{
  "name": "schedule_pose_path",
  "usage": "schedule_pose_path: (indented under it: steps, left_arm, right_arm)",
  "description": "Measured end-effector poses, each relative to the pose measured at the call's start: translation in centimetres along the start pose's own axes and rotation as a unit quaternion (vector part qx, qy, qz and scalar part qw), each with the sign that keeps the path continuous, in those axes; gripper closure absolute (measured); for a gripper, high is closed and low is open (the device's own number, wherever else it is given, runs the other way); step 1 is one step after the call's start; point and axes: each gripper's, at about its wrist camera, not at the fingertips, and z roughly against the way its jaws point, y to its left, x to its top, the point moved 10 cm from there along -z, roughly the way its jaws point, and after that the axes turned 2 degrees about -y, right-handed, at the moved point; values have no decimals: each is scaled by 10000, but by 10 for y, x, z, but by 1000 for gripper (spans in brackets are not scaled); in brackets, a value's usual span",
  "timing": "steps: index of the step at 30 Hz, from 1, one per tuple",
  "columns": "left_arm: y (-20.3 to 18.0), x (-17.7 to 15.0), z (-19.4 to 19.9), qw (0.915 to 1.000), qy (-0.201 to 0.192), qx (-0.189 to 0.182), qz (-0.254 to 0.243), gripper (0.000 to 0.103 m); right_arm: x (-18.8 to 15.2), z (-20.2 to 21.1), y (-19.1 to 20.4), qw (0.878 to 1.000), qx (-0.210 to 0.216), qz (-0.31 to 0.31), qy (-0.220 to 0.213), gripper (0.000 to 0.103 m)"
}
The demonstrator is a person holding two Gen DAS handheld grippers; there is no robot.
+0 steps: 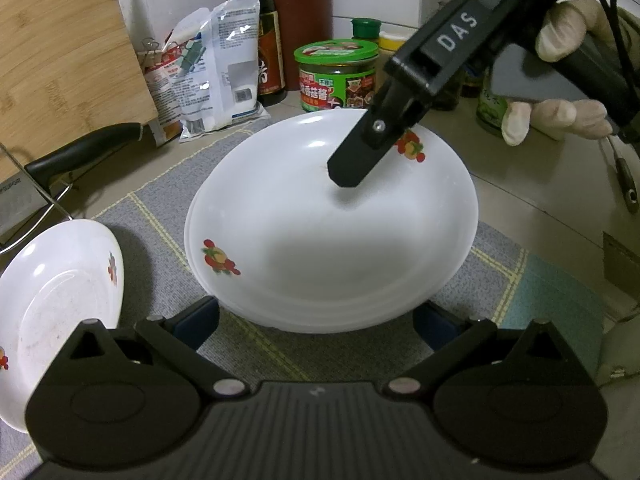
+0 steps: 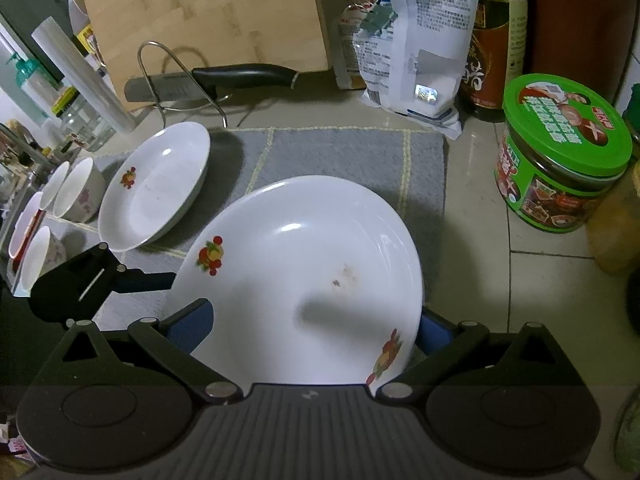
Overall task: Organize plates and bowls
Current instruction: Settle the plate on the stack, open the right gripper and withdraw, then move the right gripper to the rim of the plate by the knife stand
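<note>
Entry: squaring up the stack of plates (image 1: pixel 332 232).

- Location: the stack is sitting on the grey mat (image 1: pixel 280 346), toward the mat edge nearest the green-lidded jar (image 2: pixel 560 156). Several rims are showing at its near side, slightly offset.
- A single plate (image 2: pixel 156 188) is lying tilted at the opposite mat edge, below the knife (image 2: pixel 240 74). The bowls (image 2: pixel 80 188) are grouped just beyond that plate, off the mat's corner.
- Left gripper (image 1: pixel 316 318): you are holding it spread wide, low at the mat, with its blue pads (image 1: pixel 200 316) flanking the near side of the stack. Whether they are touching the rims cannot be told.
- Right gripper (image 2: pixel 308 330): you are also holding it spread and pinching nothing. It is hovering over the top plate from the jar side, with the rim passing between its fingers.

Judged step: you are seating and centring the top plate before going for the single one.

Doing it well:
- Nudge with the left pads at rim height only, pushing toward the mat's middle so the rims line up.
- Glazed plates will likely be slipping on each other, so be moving slowly.
- Lift the right fingers straight up before swinging away, so that a fingertip is not catching the far rim and dragging the top plate off.
- Watch the jar, which is standing near on that side.
</note>
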Motion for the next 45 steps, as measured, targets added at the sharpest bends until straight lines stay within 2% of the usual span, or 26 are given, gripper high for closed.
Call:
schedule_pose_path:
  steps: [22, 29, 32, 39, 45]
  left_arm:
    - [-2, -1, 4, 9997, -164, 100, 114, 1]
    - [-2, 1, 15, 9988, -328, 236, 281, 1]
    - [1, 2, 23, 9974, -449, 327, 465, 1]
    - [9, 1, 49, 9892, -659, 858, 987, 1]
    - [25, -13, 72, 9710, -714, 1566, 1659, 1]
  right_arm:
    - [-7, 4, -1, 9992, -349, 165, -64, 0]
    - [0, 26, 10, 9948, -289, 600, -768, 0]
    - [1, 31, 14, 9932, -241, 679, -917, 0]
    - [-7, 35, 22, 9909, -330, 828, -1008, 0]
    - [-11, 33, 37, 9883, -200, 1083, -1056, 0]
